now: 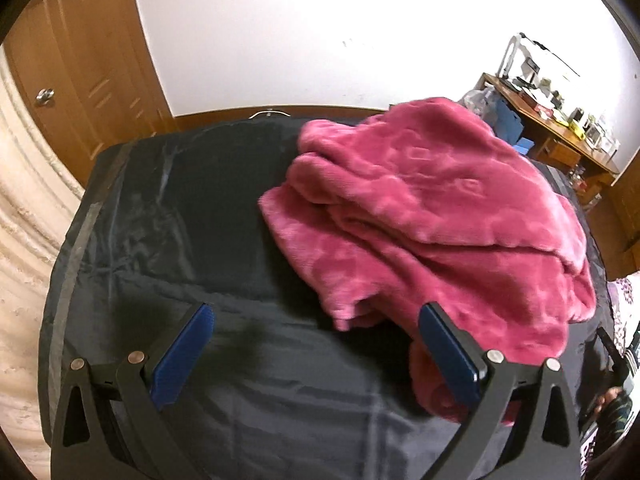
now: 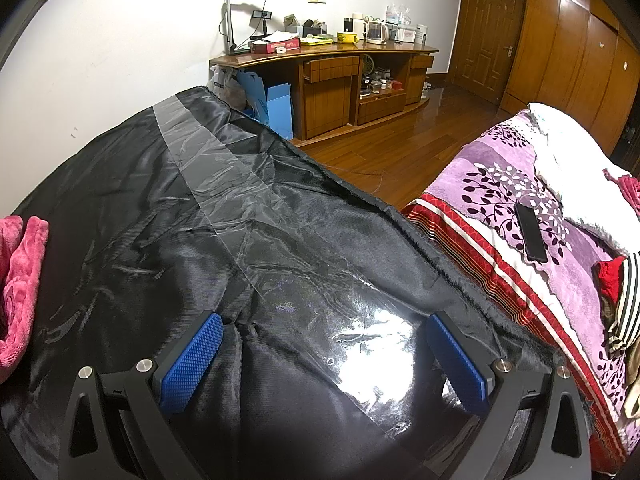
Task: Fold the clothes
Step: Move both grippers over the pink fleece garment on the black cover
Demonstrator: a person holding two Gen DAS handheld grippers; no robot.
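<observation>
A white wall (image 2: 120, 40) rose behind a cluttered wooden sideboard (image 2: 328, 80). Polished wood flooring (image 2: 400, 148) ran to a panelled door (image 2: 486, 36). A floral purple bedspread (image 2: 520, 184) covered the bed nearby.

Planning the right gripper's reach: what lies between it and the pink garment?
Only bare black cloth, seen in the right wrist view, separates the right gripper from the pink garment.

A pink fleece garment (image 1: 432, 216) is seen on a black cloth (image 2: 160, 240); the bedspread (image 2: 520, 200) is patterned purple with dark leaves.
</observation>
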